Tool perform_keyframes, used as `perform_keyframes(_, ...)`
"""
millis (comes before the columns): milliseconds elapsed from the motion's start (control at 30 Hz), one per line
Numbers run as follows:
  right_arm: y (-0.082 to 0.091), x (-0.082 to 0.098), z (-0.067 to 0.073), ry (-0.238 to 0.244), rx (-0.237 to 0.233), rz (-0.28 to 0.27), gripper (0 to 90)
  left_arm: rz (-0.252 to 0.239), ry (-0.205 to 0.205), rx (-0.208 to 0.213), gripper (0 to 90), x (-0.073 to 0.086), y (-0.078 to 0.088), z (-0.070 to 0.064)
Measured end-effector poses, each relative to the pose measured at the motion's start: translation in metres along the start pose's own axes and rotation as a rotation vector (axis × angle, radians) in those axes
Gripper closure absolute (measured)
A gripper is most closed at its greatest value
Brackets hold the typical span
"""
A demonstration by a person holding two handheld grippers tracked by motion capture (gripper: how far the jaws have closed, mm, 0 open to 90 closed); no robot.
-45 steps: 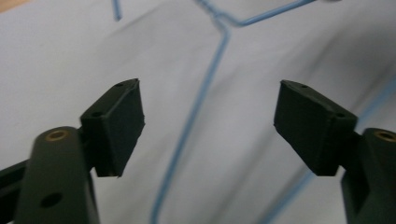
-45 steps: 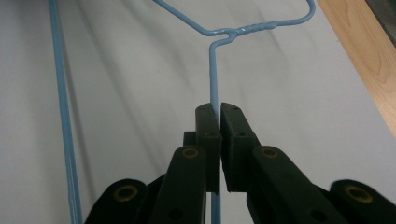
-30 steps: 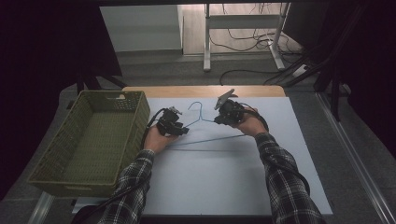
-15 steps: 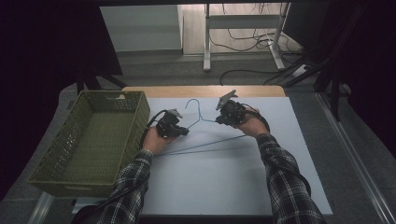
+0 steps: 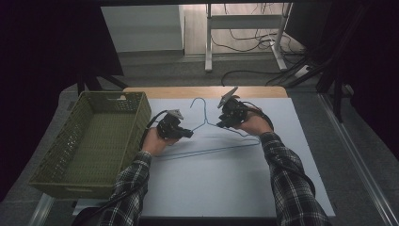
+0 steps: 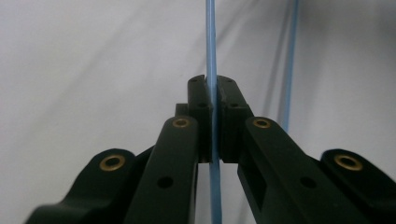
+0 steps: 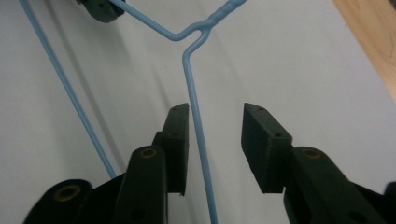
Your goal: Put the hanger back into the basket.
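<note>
A blue wire coat hanger [image 5: 207,136] lay on the white sheet that covered the counter [image 5: 226,183], toward the far edge and about midway between the left and right edges. Its hook pointed at the far edge, and its long bottom wire ran roughly parallel to the near edge.

The left gripper [image 5: 186,133] sat at the hanger's left shoulder wire. In the left gripper view its jaws were closed tight on the thin blue wire [image 6: 211,70], which ran straight up between the two pads and out past their tips; a second length of the same hanger ran alongside, just to the right.

The right gripper [image 5: 220,123] sat at the hanger's right shoulder wire, just below the twisted neck. Its jaws had just been opening: in the right gripper view they stood partly apart, with the blue wire [image 7: 196,121] passing between them close to the left pad [image 7: 177,135], and the right pad well clear of it, so nothing was clamped. Beyond the jaw tips, the wire bent at the neck, and the other gripper's dark jaw tip showed at the top left on the opposite shoulder.

A green woven basket [image 5: 70,160] stood at the counter's left edge, near the left hand. The person's forearms wore plaid sleeves [image 5: 291,179].
</note>
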State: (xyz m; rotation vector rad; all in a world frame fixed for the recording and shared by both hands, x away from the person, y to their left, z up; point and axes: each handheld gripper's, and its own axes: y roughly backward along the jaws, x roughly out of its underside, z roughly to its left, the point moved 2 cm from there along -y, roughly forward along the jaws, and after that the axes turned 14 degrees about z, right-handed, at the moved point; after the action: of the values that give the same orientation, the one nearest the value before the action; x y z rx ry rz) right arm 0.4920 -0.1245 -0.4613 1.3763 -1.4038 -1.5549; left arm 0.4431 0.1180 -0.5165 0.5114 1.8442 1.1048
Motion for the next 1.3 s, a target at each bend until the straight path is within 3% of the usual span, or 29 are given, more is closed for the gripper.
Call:
perform_keyframes(167,-0.01,-0.003,0.0,-0.006,-0.036,0.052,62.7,-0.018,-0.017,0.01,86.7,-0.001,0.002,-0.005)
perform_keyframes(233,-0.014,-0.004,0.0,0.002,-0.049,0.07,68.0,-0.02,-0.018,0.014,86.6,-0.001,0.003,-0.007)
perform_keyframes(267,-0.015,-0.004,0.002,0.009,-0.059,0.081,75.3,-0.019,-0.014,0.014,86.6,-0.001,0.003,-0.007)
perform_keyframes(300,-0.014,-0.005,0.004,0.035,-0.068,0.08,83.4,-0.025,-0.015,0.017,86.5,-0.001,0.003,-0.007)
perform_keyframes(367,-0.013,-0.005,0.006,0.044,-0.068,0.086,84.7,-0.022,-0.011,0.022,86.4,0.0,0.003,-0.007)
perform_keyframes(400,-0.012,-0.005,0.008,0.077,-0.074,0.094,86.4,-0.018,-0.004,0.022,86.0,0.0,0.003,-0.007)
perform_keyframes(433,-0.007,-0.005,0.011,0.107,-0.041,0.076,87.0,-0.024,0.0,0.021,83.8,0.001,0.004,-0.007)
perform_keyframes(467,-0.007,-0.005,0.011,0.107,-0.041,0.076,87.0,-0.045,0.011,0.024,83.8,0.001,0.006,-0.007)
perform_keyframes(500,-0.004,-0.005,0.011,0.111,-0.028,0.06,87.1,-0.072,0.027,0.047,77.5,0.0,0.01,-0.006)
perform_keyframes(567,0.008,-0.001,0.012,0.118,-0.036,0.014,87.2,-0.086,0.033,0.033,64.0,-0.001,0.017,-0.008)
perform_keyframes(667,0.016,0.0,0.013,0.121,-0.025,0.001,87.2,-0.097,0.018,0.007,56.0,-0.007,0.03,-0.015)
perform_keyframes(800,0.027,0.005,0.017,0.129,-0.009,0.002,87.2,-0.108,0.017,0.006,43.4,-0.016,0.048,-0.028)
perform_keyframes(900,0.034,0.008,0.023,0.138,-0.003,-0.001,87.2,-0.099,-0.001,0.012,38.6,-0.021,0.06,-0.038)
perform_keyframes(1100,0.05,0.015,0.036,0.157,0.007,-0.008,87.2,-0.099,0.012,0.028,30.5,-0.023,0.081,-0.058)
perform_keyframes(1233,0.063,0.021,0.05,0.176,0.021,-0.029,87.2,-0.063,0.004,0.04,27.2,-0.017,0.088,-0.071)
perform_keyframes(1300,0.069,0.024,0.057,0.185,0.029,-0.037,87.2,-0.036,-0.011,0.027,27.0,-0.012,0.09,-0.078)
